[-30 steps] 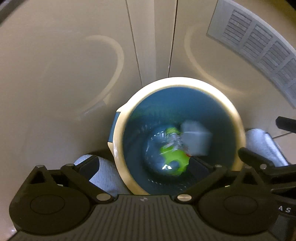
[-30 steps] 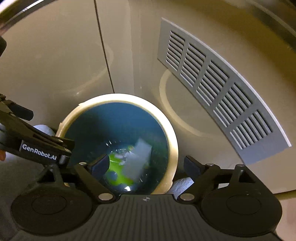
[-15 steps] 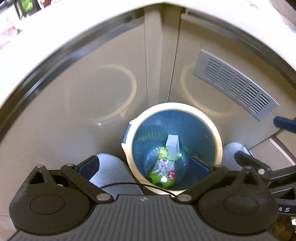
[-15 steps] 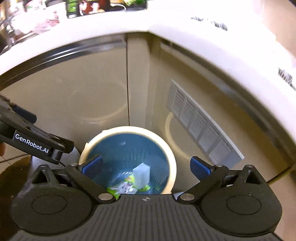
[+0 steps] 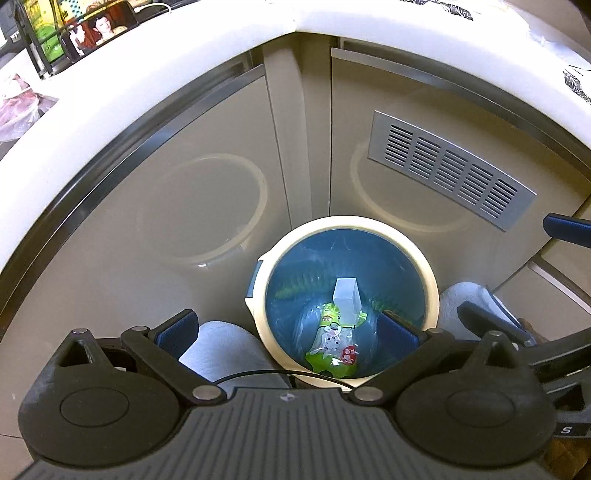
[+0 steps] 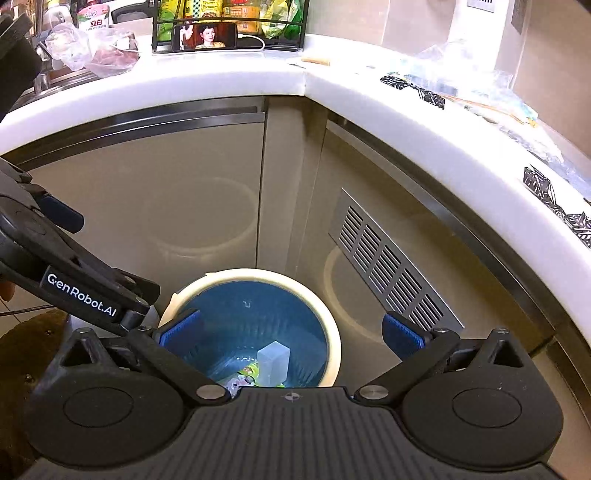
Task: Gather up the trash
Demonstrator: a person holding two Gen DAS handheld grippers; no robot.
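The left tongs (image 5: 286,326) stand wide apart with nothing between the pads. Right under them, on the floor in the corner where two beige cabinet doors meet, stands the trash bin (image 5: 428,284) — cream rim, blue inside. The trash lies at its bottom: a pale translucent box (image 5: 346,295) on the far side and a green snack wrapper (image 5: 330,345) with a cartoon print nearer the tongs, touching the box.

The right tongs (image 6: 291,330) are spread as far as they go and hold nothing. In their view the bin (image 6: 334,354) sits just ahead and below, between the two blue pads, with the box (image 6: 274,363) leaning against the near wall and a corner of the wrapper (image 6: 245,373) showing beside it. The left tongs' body (image 6: 81,291) reaches in from the left side.

A grey vent grille (image 6: 391,273) is set in the cabinet door to the right of the bin. Above, beyond both tongs, runs the white table (image 6: 229,79) — on it a wire rack with bottles (image 6: 229,22) and a phone (image 6: 207,35) leaning against it.
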